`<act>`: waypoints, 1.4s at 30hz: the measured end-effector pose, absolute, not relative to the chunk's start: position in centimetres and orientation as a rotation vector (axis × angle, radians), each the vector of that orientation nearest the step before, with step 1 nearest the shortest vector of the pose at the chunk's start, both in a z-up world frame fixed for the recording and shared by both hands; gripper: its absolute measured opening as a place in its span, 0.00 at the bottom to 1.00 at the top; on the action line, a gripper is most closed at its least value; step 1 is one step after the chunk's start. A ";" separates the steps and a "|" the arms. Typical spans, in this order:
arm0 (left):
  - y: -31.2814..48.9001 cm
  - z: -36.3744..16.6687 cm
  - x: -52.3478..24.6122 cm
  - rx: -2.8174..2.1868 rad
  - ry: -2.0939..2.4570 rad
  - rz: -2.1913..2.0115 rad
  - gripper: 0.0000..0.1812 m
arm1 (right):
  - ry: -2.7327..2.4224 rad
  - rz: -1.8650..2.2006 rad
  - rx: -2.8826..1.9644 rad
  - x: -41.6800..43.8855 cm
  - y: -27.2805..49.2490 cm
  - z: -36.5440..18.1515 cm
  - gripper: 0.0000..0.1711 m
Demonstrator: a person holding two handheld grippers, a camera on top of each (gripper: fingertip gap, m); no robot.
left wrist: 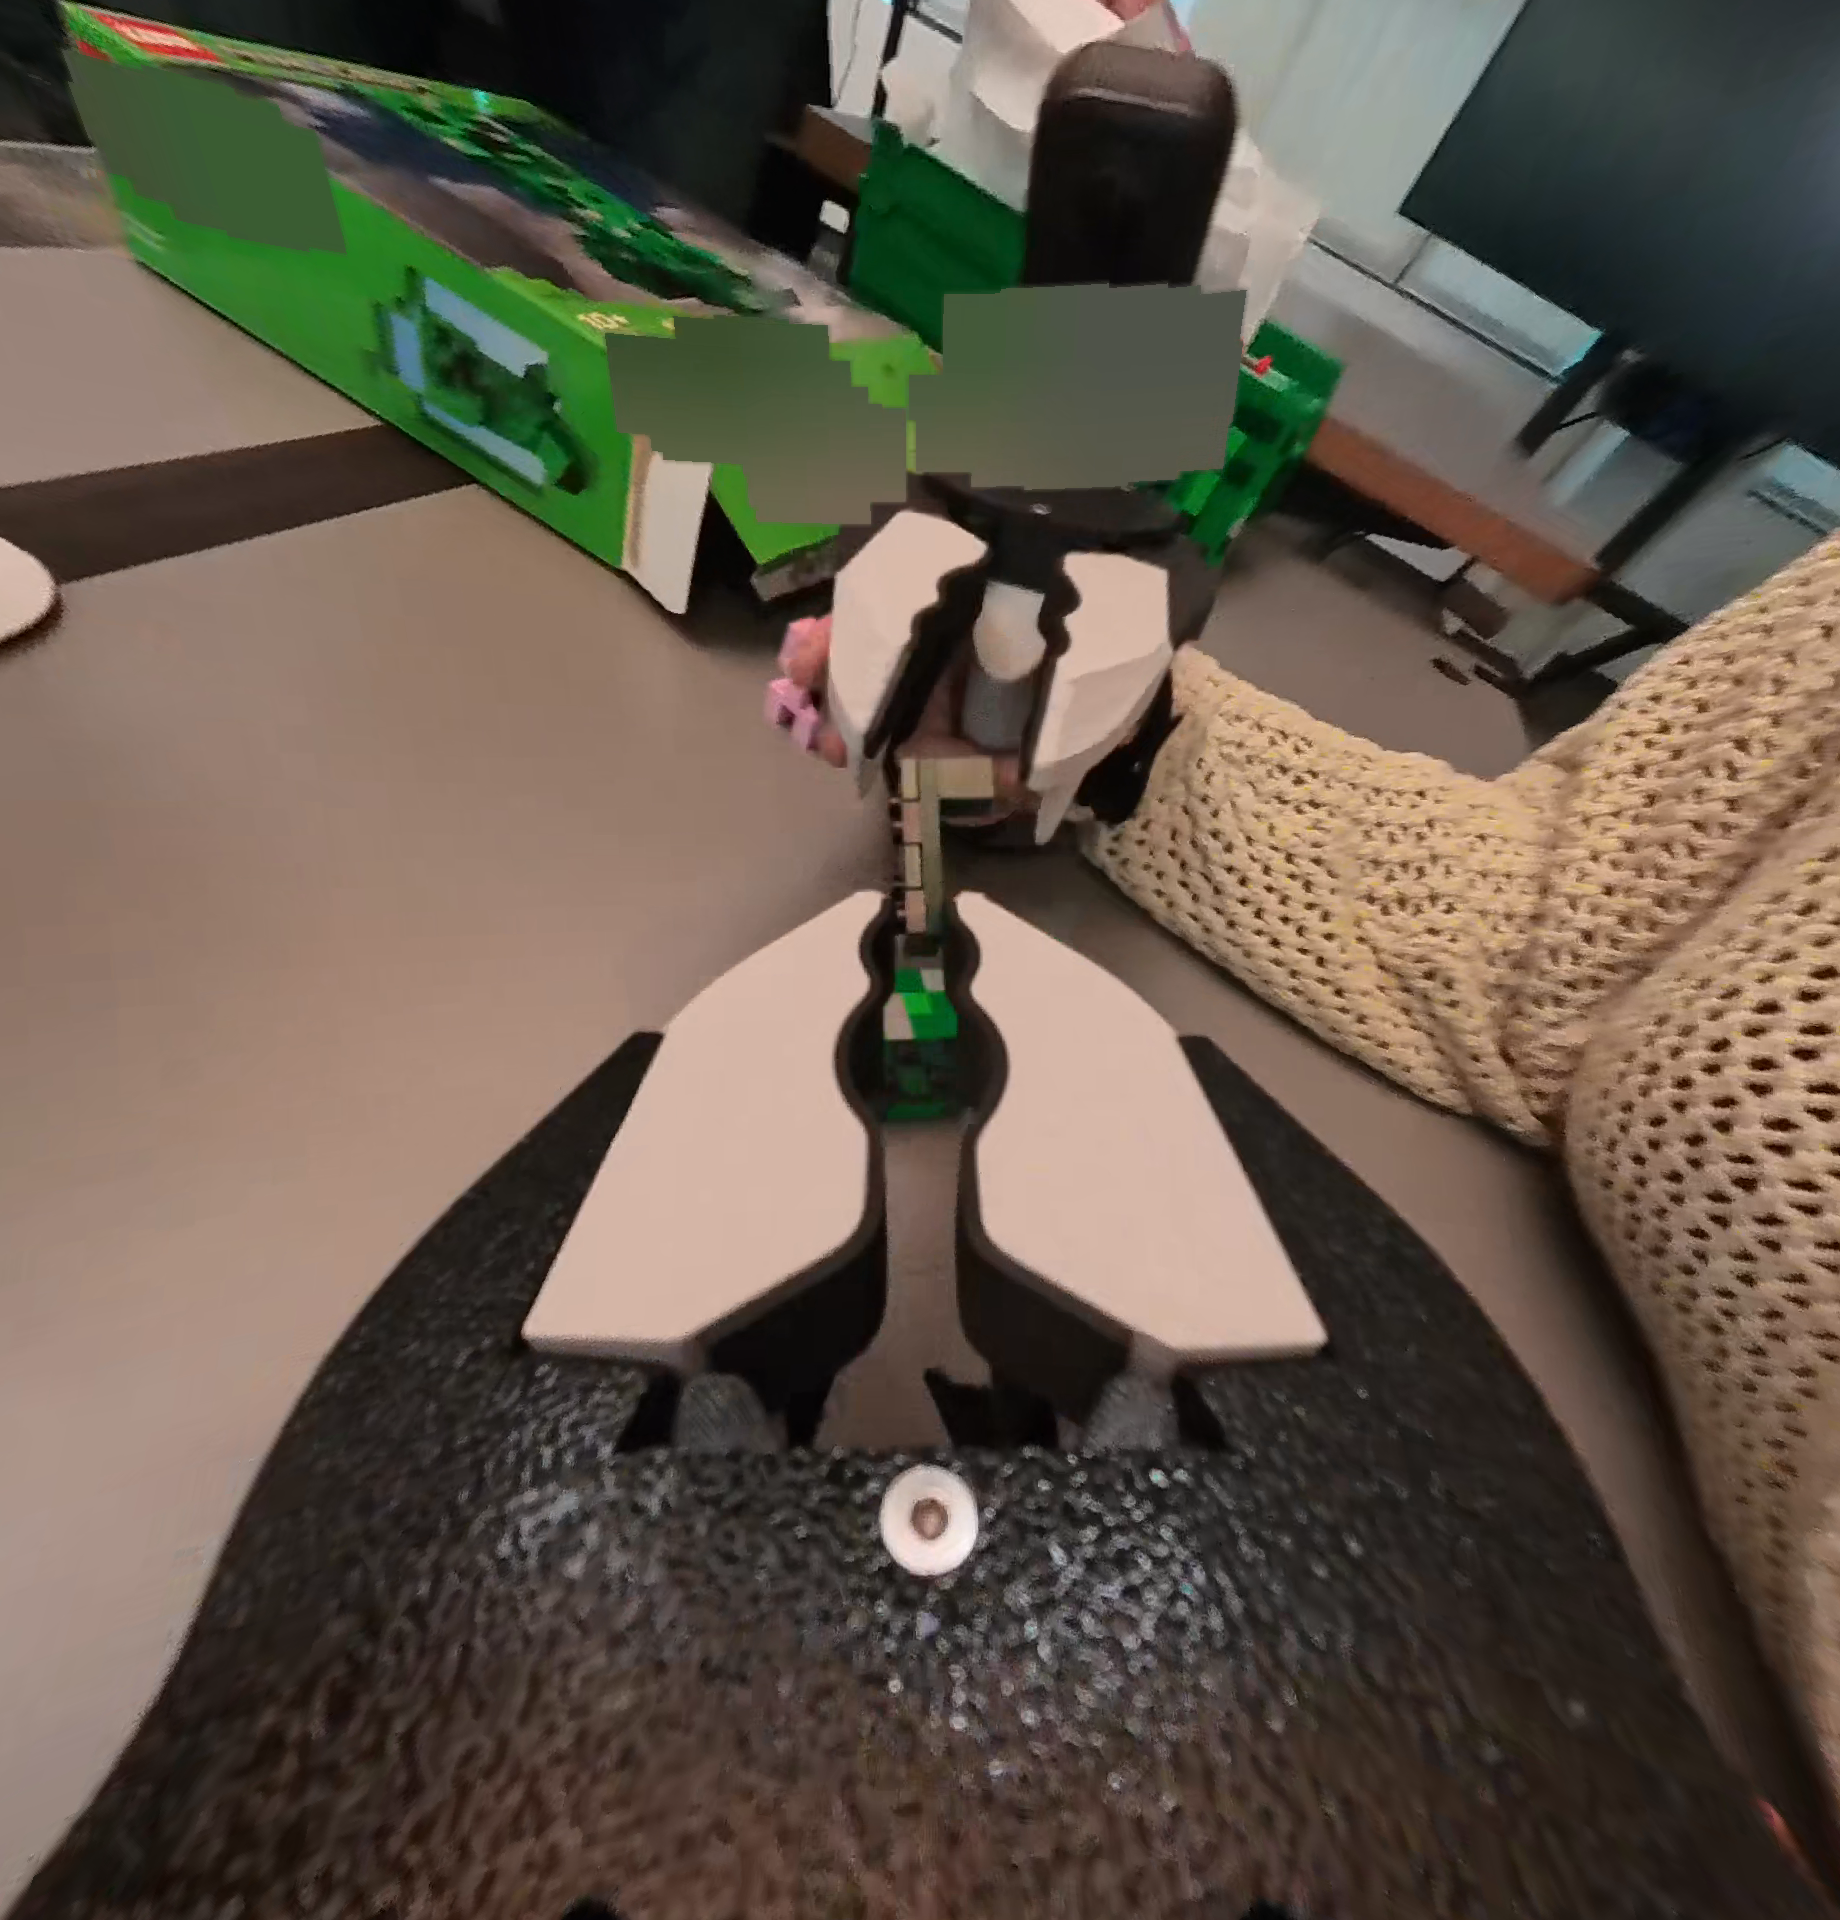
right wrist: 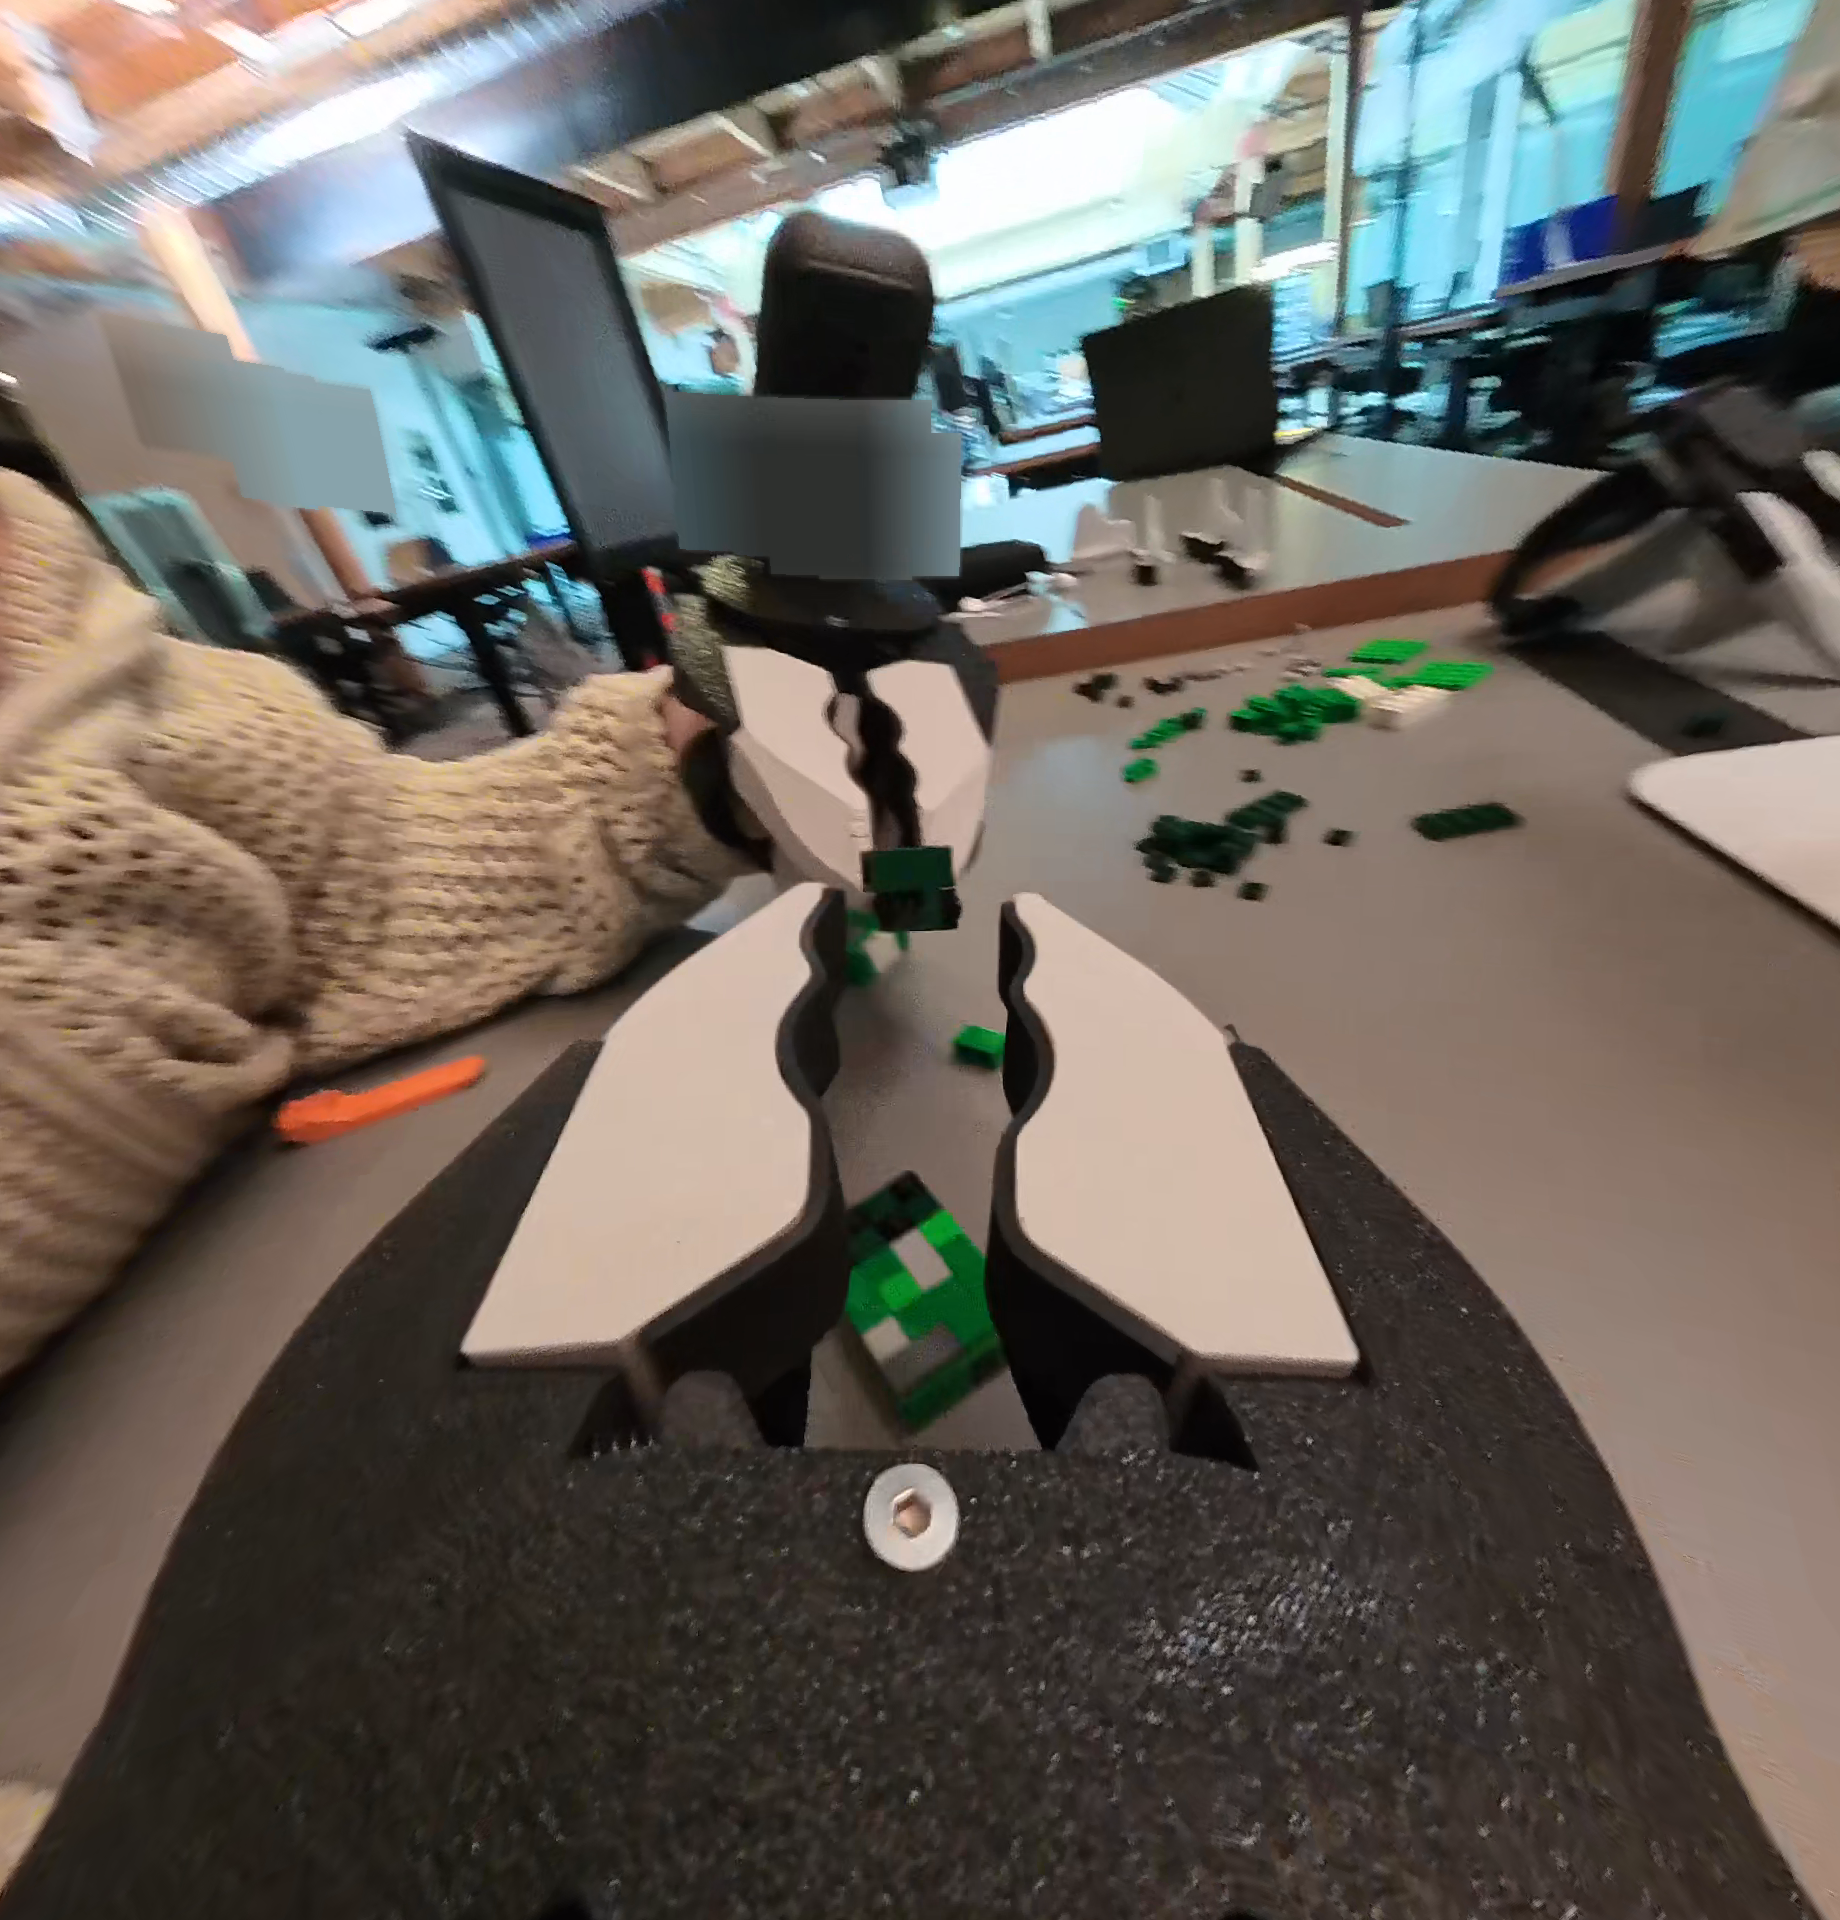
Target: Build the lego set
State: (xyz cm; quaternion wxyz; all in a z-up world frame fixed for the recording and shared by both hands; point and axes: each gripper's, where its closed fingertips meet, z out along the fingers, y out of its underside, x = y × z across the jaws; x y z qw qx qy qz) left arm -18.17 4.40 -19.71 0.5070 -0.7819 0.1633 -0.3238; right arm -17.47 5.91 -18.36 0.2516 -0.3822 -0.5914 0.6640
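lego, in a long narrow assembly of green, white and dark bricks [left wrist: 921, 997], sits clamped between the closed white fingers of the left gripper [left wrist: 918, 935], its near end lodged in the rounded notch between them and its far end reaching toward the right gripper [left wrist: 983, 758], which faces it from just beyond. in the right wrist view the right gripper [right wrist: 916, 925] has its fingers apart with nothing between them, and the left gripper [right wrist: 900, 831] opposite pinches a small dark green brick cluster [right wrist: 908, 885] at its tips. below the open right fingers a flat green, white and grey brick panel [right wrist: 916, 1299] lies on the grey tabletop [right wrist: 1415, 1039], with a single small green brick [right wrist: 978, 1044] just beyond it. loose green and dark green bricks [right wrist: 1290, 748] are scattered across the far right of the table. an orange flat tool [right wrist: 381, 1110] lies at the near left beside a cream knitted sleeve [right wrist: 272, 831]. in the left wrist view a green cardboard box [left wrist: 396, 312] stands at the far left, and a small pink piece [left wrist: 791, 707] shows beside the right gripper.
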 end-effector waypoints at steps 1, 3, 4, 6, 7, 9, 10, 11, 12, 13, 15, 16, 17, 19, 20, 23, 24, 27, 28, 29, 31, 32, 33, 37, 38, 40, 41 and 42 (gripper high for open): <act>4.1 -19.8 -18.0 -1.891 0.407 -0.798 0.05 | -1.615 1.855 -1.032 -17.3 5.5 -18.2 0.16; 3.7 -20.0 -17.6 -1.901 0.442 -0.816 0.05 | -1.635 1.903 -1.027 -17.2 4.9 -18.2 0.16; 3.6 -20.0 -17.3 -1.904 0.456 -0.825 0.05 | -1.651 1.904 -1.030 -17.2 4.7 -18.4 0.16; 3.5 -20.1 -17.0 -1.913 0.472 -0.836 0.05 | -1.697 1.889 -1.038 -17.2 4.3 -19.0 0.16; 3.5 -20.3 -16.9 -1.919 0.476 -0.837 0.05 | -1.714 1.888 -1.040 -17.2 4.1 -19.2 0.16; 3.6 -20.4 -17.0 -1.926 0.466 -0.827 0.05 | -1.728 1.896 -1.040 -17.2 4.0 -19.2 0.11; 3.7 -20.4 -17.0 -1.921 0.460 -0.827 0.05 | -1.729 1.896 -1.051 -17.2 4.0 -19.2 0.11; 3.8 -20.3 -17.1 -1.913 0.454 -0.817 0.05 | -1.722 1.902 -1.061 -17.2 4.1 -19.2 0.11; 4.0 -20.3 -17.2 -1.906 0.448 -0.789 0.05 | -1.709 1.908 -1.077 -17.3 4.3 -19.2 0.11; 4.2 -20.3 -17.4 -1.898 0.449 -0.742 0.07 | -1.697 1.909 -1.100 -17.4 4.5 -19.2 0.11; 4.7 -20.2 -17.8 -1.879 0.483 -0.591 0.23 | -1.666 1.906 -1.156 -17.7 5.1 -19.3 0.11; 5.0 -20.1 -18.1 -1.869 0.506 -0.484 0.27 | -1.642 1.906 -1.186 -17.9 5.5 -19.4 0.10; 5.4 -20.0 -18.6 -1.854 0.530 -0.354 0.29 | -1.618 1.906 -1.218 -18.1 5.8 -19.4 0.10; 5.9 -19.7 -19.2 -1.809 0.603 -0.089 0.28 | -1.583 1.926 -1.265 -18.2 6.3 -19.5 0.11; 6.0 -19.6 -19.5 -1.783 0.645 0.039 0.27 | -1.564 1.935 -1.289 -18.3 6.5 -19.5 0.11; 6.5 -19.9 -19.7 -1.717 0.784 0.380 0.23 | -1.529 1.968 -1.339 -18.5 6.8 -19.6 0.11; 6.6 -20.0 -19.7 -1.695 0.825 0.467 0.21 | -1.523 1.973 -1.348 -18.6 6.9 -19.6 0.11; 7.0 -20.7 -19.7 -1.663 0.897 0.626 0.19 | -1.523 1.981 -1.351 -18.6 6.8 -19.6 0.11; 7.1 -20.7 -19.6 -1.652 0.902 0.653 0.17 | -1.522 1.985 -1.353 -18.7 6.7 -19.6 0.11; 7.2 -20.6 -19.7 -1.635 0.898 0.677 0.12 | -1.521 1.990 -1.354 -18.7 6.7 -19.6 0.10; 7.2 -20.4 -19.6 -1.613 0.903 0.703 0.10 | -1.513 2.005 -1.350 -18.6 6.7 -19.4 0.10; 7.1 -20.4 -19.6 -1.618 0.906 0.696 0.10 | -1.517 2.006 -1.346 -18.6 6.7 -19.4 0.11; 7.1 -20.5 -19.5 -1.632 0.903 0.676 0.10 | -1.517 1.997 -1.340 -18.6 6.7 -19.4 0.10; 6.6 -20.9 -19.5 -1.726 0.866 0.489 0.10 | -1.525 1.921 -1.255 -18.3 6.9 -19.1 0.17; 6.4 -21.2 -19.5 -1.764 0.859 0.415 0.10 | -1.557 1.897 -1.209 -18.1 6.6 -19.1 0.18; 5.7 -21.7 -19.1 -1.829 0.856 0.248 0.10 | -1.635 1.795 -1.120 -17.7 6.0 -19.4 0.20; 5.4 -21.9 -18.8 -1.853 0.855 0.165 0.10 | -1.669 1.743 -1.083 -17.6 5.7 -19.7 0.21; 5.0 -22.0 -18.6 -1.874 0.846 0.092 0.10 | -1.700 1.712 -1.052 -17.6 5.3 -19.9 0.22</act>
